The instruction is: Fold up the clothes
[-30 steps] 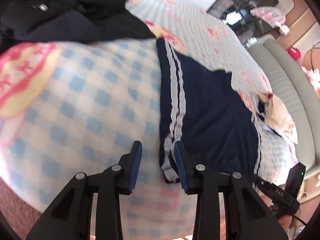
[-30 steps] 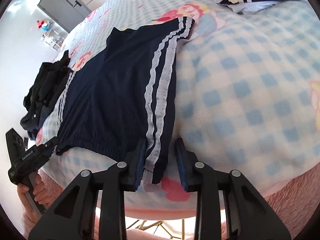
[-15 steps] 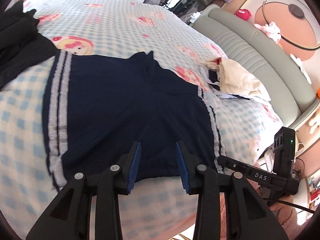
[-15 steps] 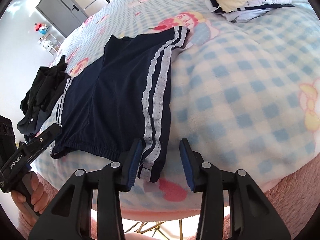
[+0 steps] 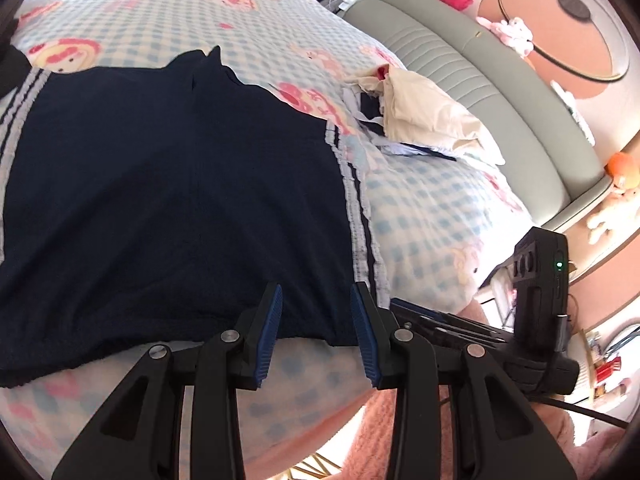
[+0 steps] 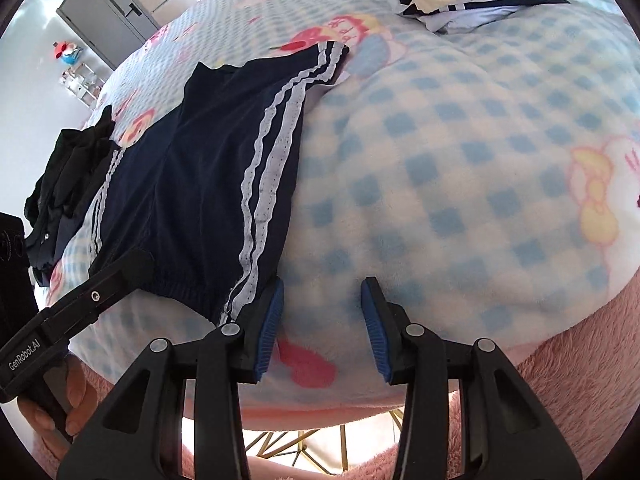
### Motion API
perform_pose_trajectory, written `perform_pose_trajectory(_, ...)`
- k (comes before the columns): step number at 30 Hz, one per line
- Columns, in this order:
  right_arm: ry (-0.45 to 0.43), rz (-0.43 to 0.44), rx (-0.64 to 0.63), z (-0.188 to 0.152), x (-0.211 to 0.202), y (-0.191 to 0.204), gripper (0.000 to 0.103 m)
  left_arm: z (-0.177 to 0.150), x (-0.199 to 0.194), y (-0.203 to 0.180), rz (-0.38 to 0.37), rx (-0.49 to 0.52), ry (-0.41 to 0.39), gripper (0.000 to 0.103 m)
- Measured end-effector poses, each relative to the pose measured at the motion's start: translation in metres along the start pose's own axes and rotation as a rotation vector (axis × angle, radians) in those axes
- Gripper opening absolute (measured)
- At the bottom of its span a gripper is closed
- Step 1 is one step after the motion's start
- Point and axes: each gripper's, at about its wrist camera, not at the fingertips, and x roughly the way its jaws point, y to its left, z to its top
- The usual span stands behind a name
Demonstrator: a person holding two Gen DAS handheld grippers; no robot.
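Note:
Navy shorts (image 5: 168, 200) with white side stripes lie flat on a blue-checked blanket (image 5: 432, 216), waistband toward me; they also show in the right wrist view (image 6: 192, 184). My left gripper (image 5: 316, 320) is open, its fingers over the waistband near the shorts' right striped edge, holding nothing. My right gripper (image 6: 322, 312) is open and empty over bare blanket (image 6: 460, 184), just right of the striped edge. The left gripper's body shows in the right wrist view (image 6: 80, 304).
A pile of cream and striped clothes (image 5: 420, 120) lies at the back right. A heap of black clothes (image 6: 64, 176) lies beyond the shorts on the left. A grey padded headboard (image 5: 480, 68) runs along the right. The bed's near edge is pink plush (image 6: 560, 400).
My left gripper swung from the shorts' left striped edge across to the waistband's right end. My right gripper opened, let go of the striped edge and shifted right onto bare blanket.

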Motion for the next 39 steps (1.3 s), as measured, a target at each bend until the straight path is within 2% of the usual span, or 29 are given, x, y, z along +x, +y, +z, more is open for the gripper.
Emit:
perform_pose_trajectory(4, -0.013, 0.089, 0.043, 0.003, -0.002, -0.005, 0.042, 0.008, 0.016, -0.011, -0.098, 0.003, 0.075, 0.038)
perform_pose_trajectory(5, -0.015, 0.105, 0.048, 0.003, -0.002, -0.005, 0.042, 0.010, 0.022, -0.012, -0.120, -0.008, 0.103, 0.040)
perform_pose_trajectory(8, -0.013, 0.155, 0.059, 0.000, -0.003, -0.003, 0.042, 0.011, 0.038, -0.011, -0.091, -0.046, 0.149, 0.046)
perform_pose_trajectory(12, -0.008, 0.150, 0.062, -0.002, -0.001, 0.001, 0.042, 0.006, 0.041, -0.001, -0.141, -0.133, 0.133, 0.044)
perform_pose_trajectory(15, -0.002, 0.138, 0.046, -0.001, 0.002, 0.004, 0.042, 0.006, 0.042, 0.005, -0.146, -0.160, 0.146, 0.044)
perform_pose_trajectory(19, -0.003, 0.182, 0.059, 0.001, 0.001, -0.001, 0.042, 0.008, 0.045, 0.012, -0.146, -0.189, 0.167, 0.044)
perform_pose_trajectory(21, -0.011, 0.136, 0.067, 0.001, -0.003, -0.006, 0.045, 0.007, 0.045, 0.010, -0.127, -0.175, 0.172, 0.044)
perform_pose_trajectory(23, -0.020, 0.020, 0.080, 0.003, -0.007, -0.014, 0.046, 0.007, 0.046, 0.003, -0.103, -0.140, 0.175, 0.045)
perform_pose_trajectory(24, -0.025, -0.008, 0.085, 0.003, -0.008, -0.018, 0.046, 0.007, 0.046, -0.001, -0.087, -0.117, 0.179, 0.046)
perform_pose_trajectory(28, -0.029, 0.026, 0.096, 0.004, -0.009, -0.022, 0.047, 0.007, 0.057, -0.018, 0.011, -0.006, 0.210, 0.047)
perform_pose_trajectory(29, -0.026, 0.029, 0.096, 0.004, -0.007, -0.021, 0.047, 0.007, 0.060, -0.023, 0.051, 0.029, 0.217, 0.044)
perform_pose_trajectory(31, -0.017, 0.007, 0.088, 0.004, -0.004, -0.018, 0.046, 0.008, 0.062, -0.029, 0.110, 0.074, 0.212, 0.031)
perform_pose_trajectory(32, -0.014, 0.000, 0.084, 0.004, -0.003, -0.017, 0.046, 0.009, 0.059, -0.030, 0.116, 0.075, 0.203, 0.020)
perform_pose_trajectory(37, -0.015, 0.020, 0.044, 0.009, -0.007, -0.007, 0.051, 0.025, 0.026, -0.026, 0.099, 0.040, 0.110, 0.015)
perform_pose_trajectory(39, 0.000, 0.030, 0.008, 0.015, -0.006, 0.004, 0.051, 0.036, 0.005, -0.021, 0.062, 0.015, 0.064, 0.015)
